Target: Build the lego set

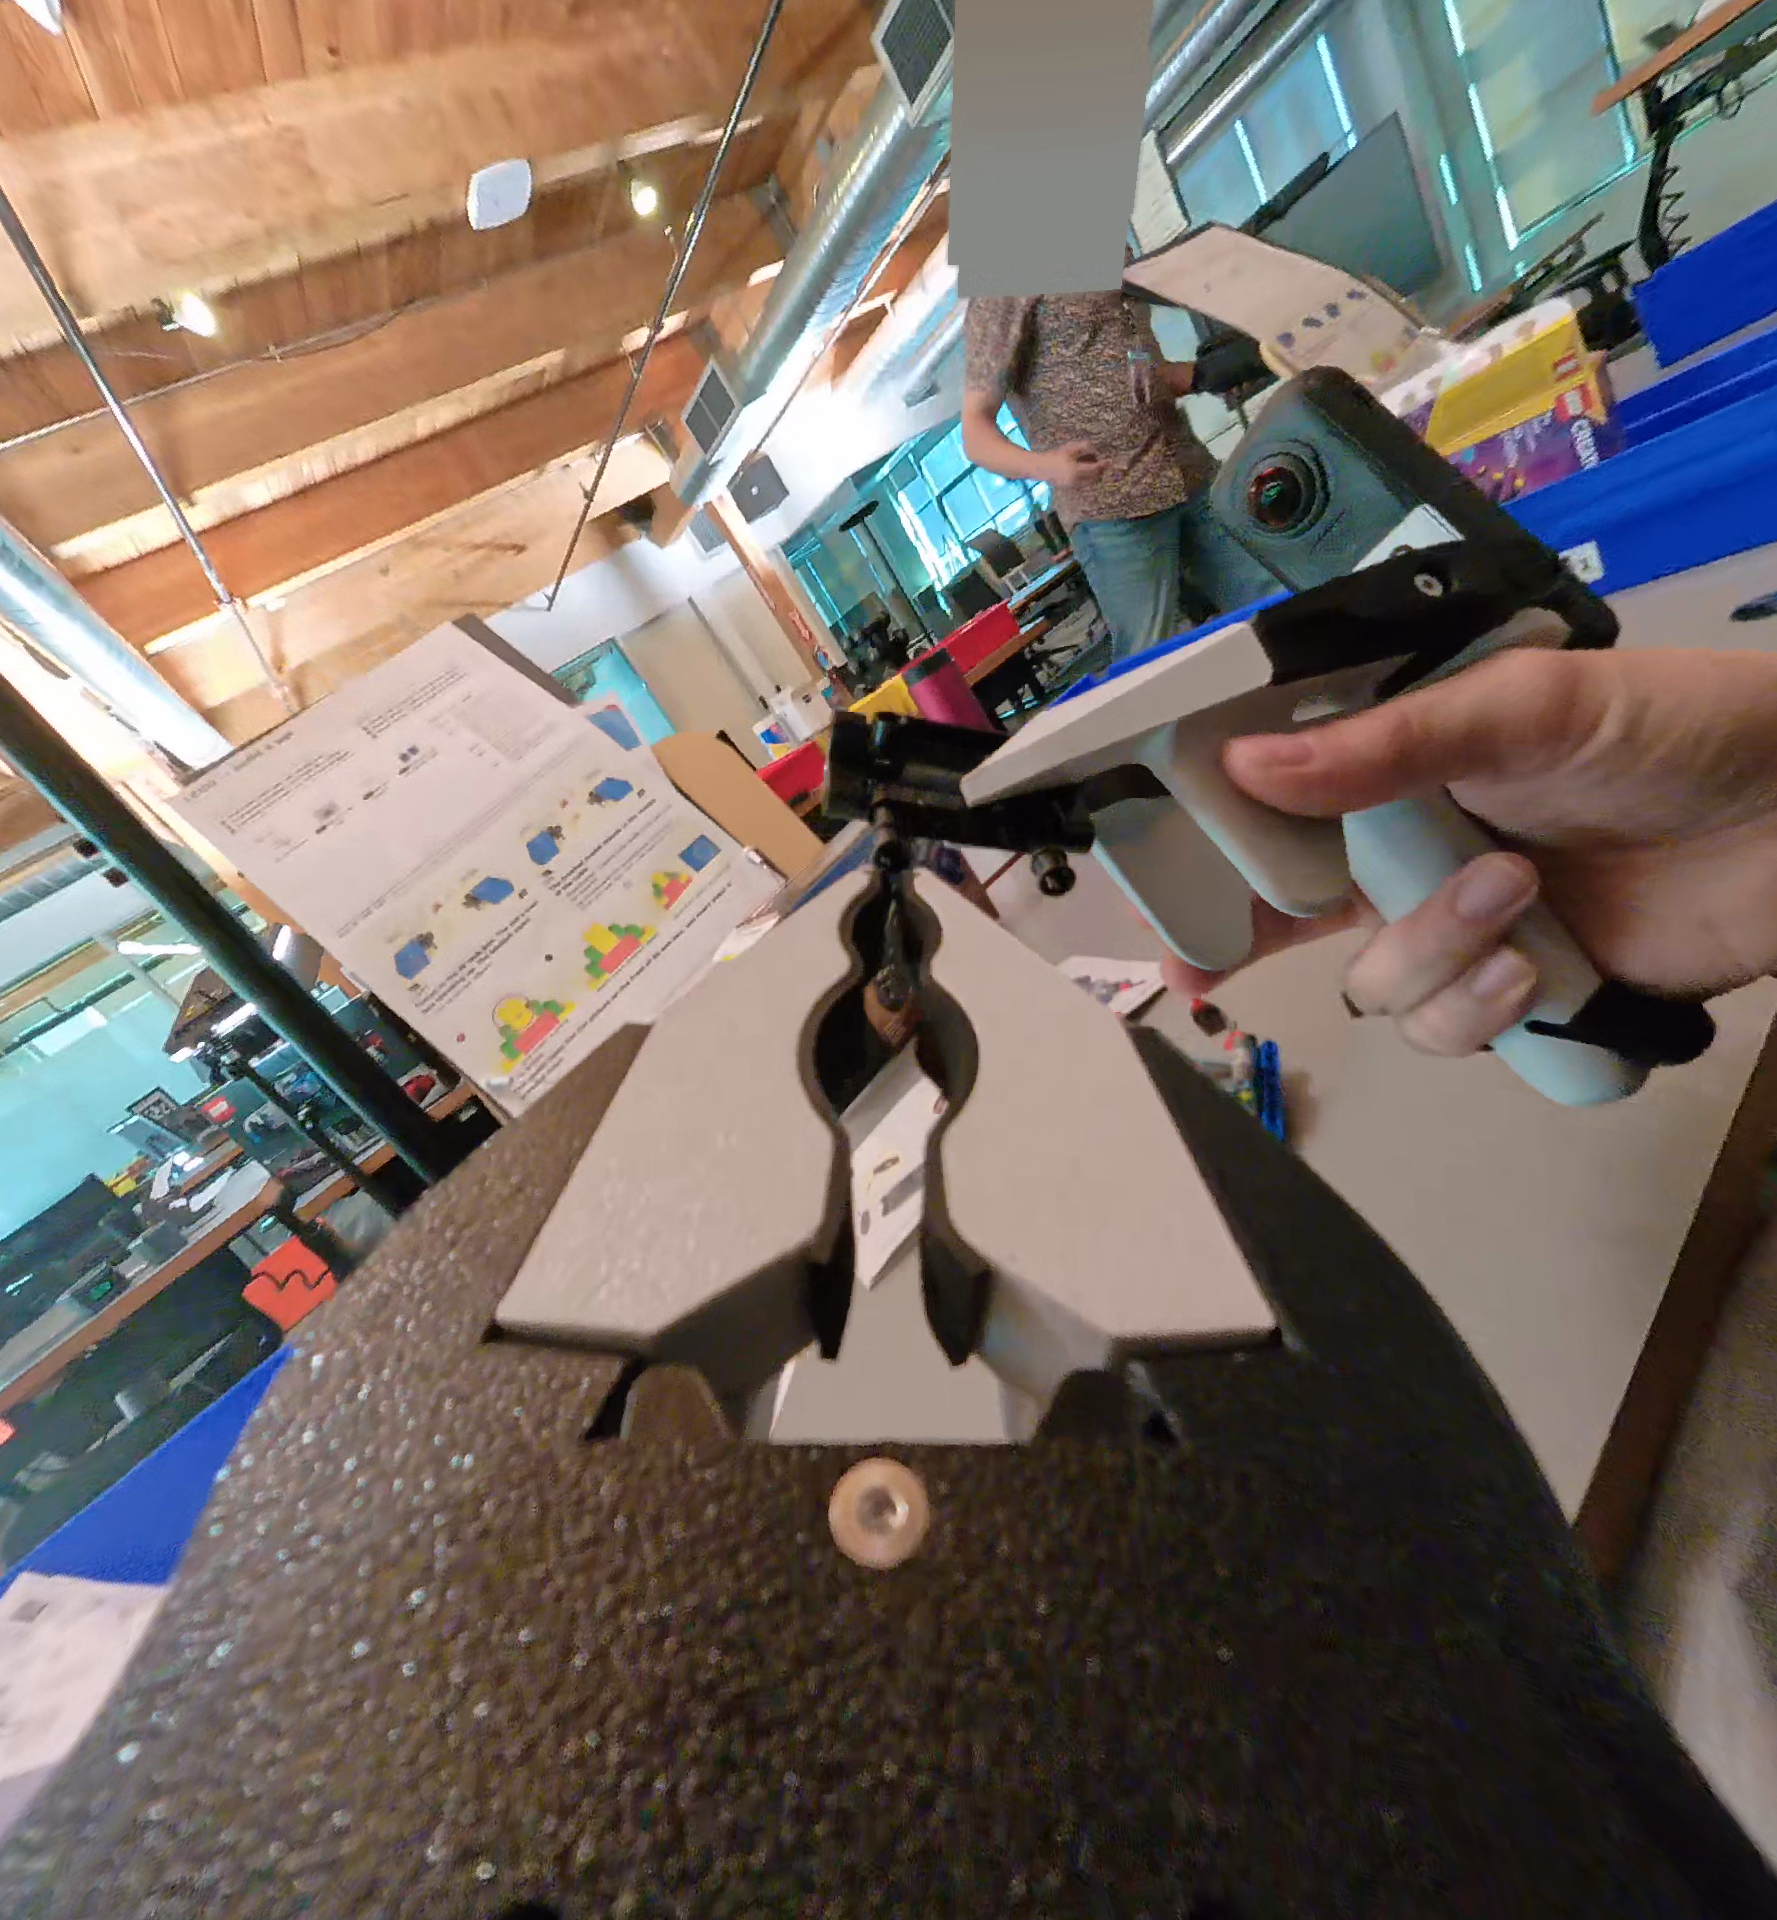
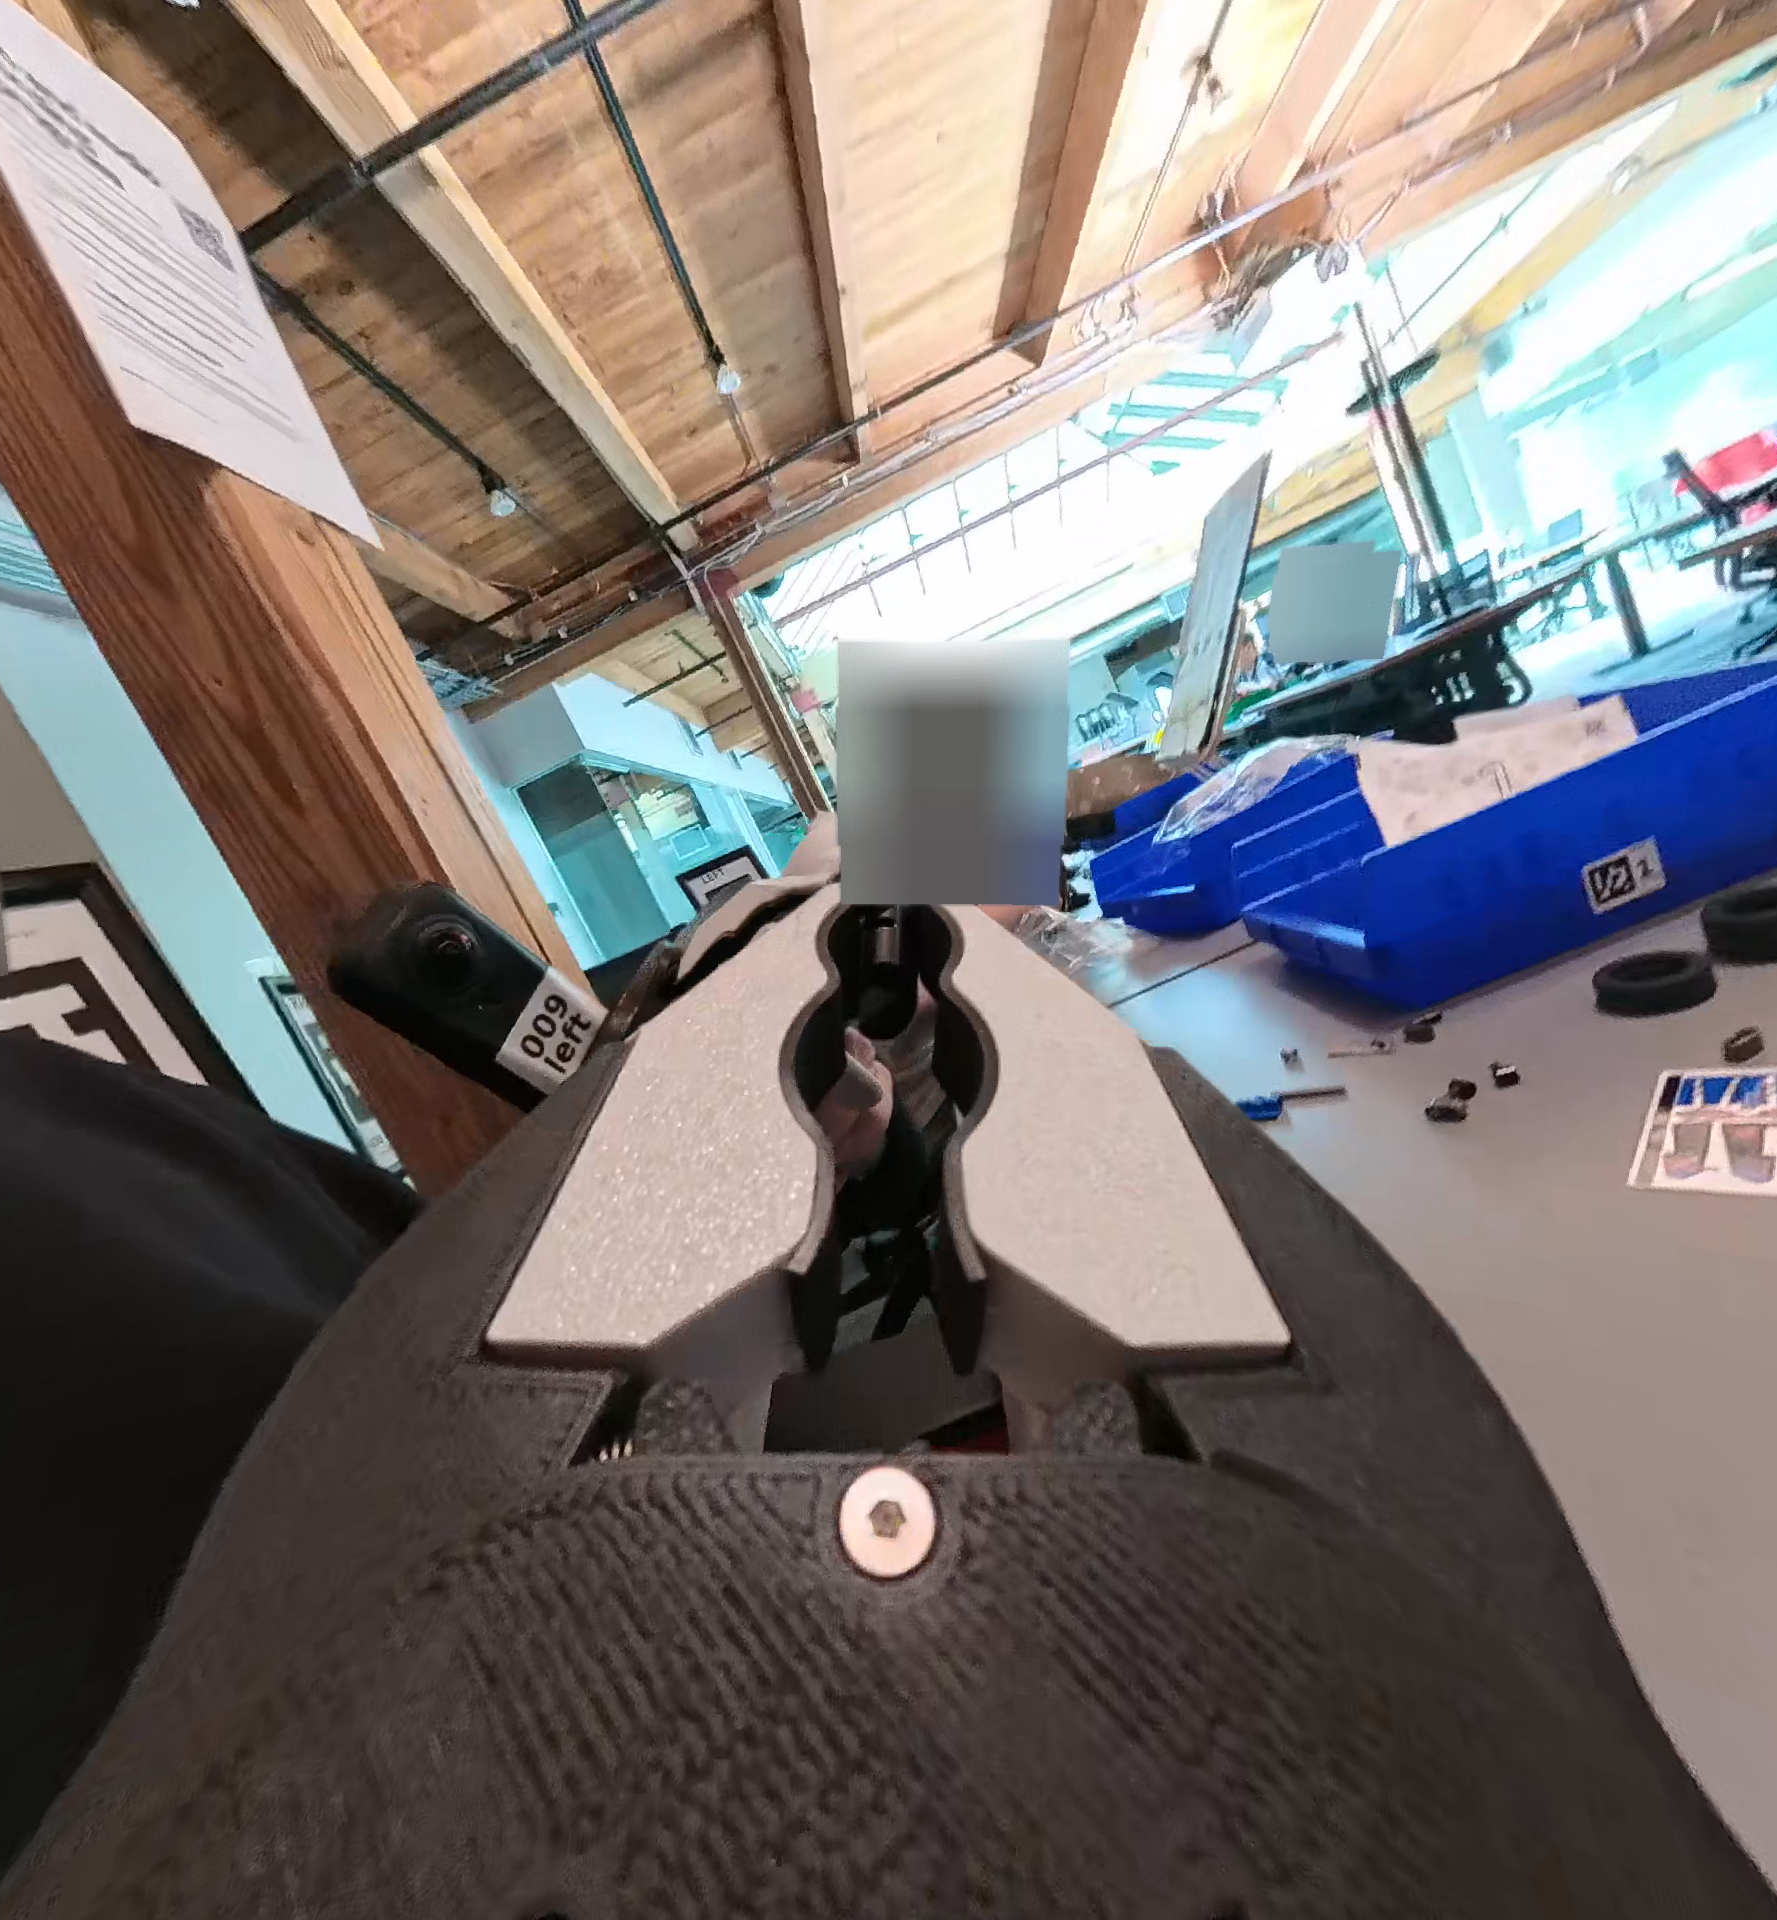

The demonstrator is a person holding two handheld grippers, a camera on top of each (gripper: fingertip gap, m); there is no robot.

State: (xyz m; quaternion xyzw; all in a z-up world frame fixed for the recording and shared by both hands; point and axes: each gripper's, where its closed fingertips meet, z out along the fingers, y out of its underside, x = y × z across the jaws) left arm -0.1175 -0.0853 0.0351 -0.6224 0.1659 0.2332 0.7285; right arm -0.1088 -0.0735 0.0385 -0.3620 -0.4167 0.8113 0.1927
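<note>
Two grippers meet on a black toy-brick assembly

Only the left wrist view shows the right gripper clamping it, hand wrapping the handle; the left gripper is clenched on its thin axle.

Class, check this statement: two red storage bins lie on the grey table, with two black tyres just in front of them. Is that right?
Not quite: the storage bins are blue, not red. The right wrist view shows them lying on the grey table, with the two black tyres just in front.
</note>
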